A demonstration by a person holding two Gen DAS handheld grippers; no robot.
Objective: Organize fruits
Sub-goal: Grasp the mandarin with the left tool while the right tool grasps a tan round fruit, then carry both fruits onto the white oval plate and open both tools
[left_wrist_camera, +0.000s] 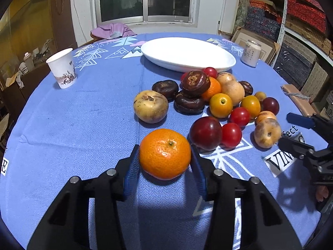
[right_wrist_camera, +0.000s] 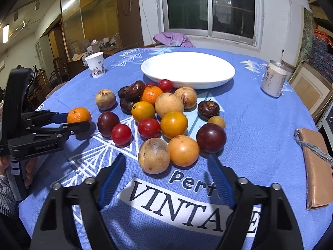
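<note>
Blue woven cloth (left_wrist_camera: 83, 125) covers the round table, printed with white triangles and the word VINTAGE near the front. Its left half lies bare apart from a paper cup (left_wrist_camera: 62, 68) close to the far left edge; a can (right_wrist_camera: 273, 79) stands near the far right edge and a flat tan pouch (right_wrist_camera: 316, 166) lies by the right rim. A smooth white oval dish (right_wrist_camera: 187, 70) sits toward the back with nothing in it, open cloth on both sides. The heap of fruit (right_wrist_camera: 166, 114) sits just in front of the dish: glossy red and yellow tomatoes, dark plums, russet round fruits, wrinkled brown water chestnuts. Apart from the heap, at its near left, rests a dimpled mandarin (left_wrist_camera: 165, 154); the left gripper (left_wrist_camera: 165, 162) has its ribbed blue jaws clamped against the mandarin's sides. The right gripper (right_wrist_camera: 166, 173) has its jaws spread and grasping nothing, flanking a speckled russet fruit (right_wrist_camera: 154, 155) and an orange-yellow one (right_wrist_camera: 183, 151) without touching them.
</note>
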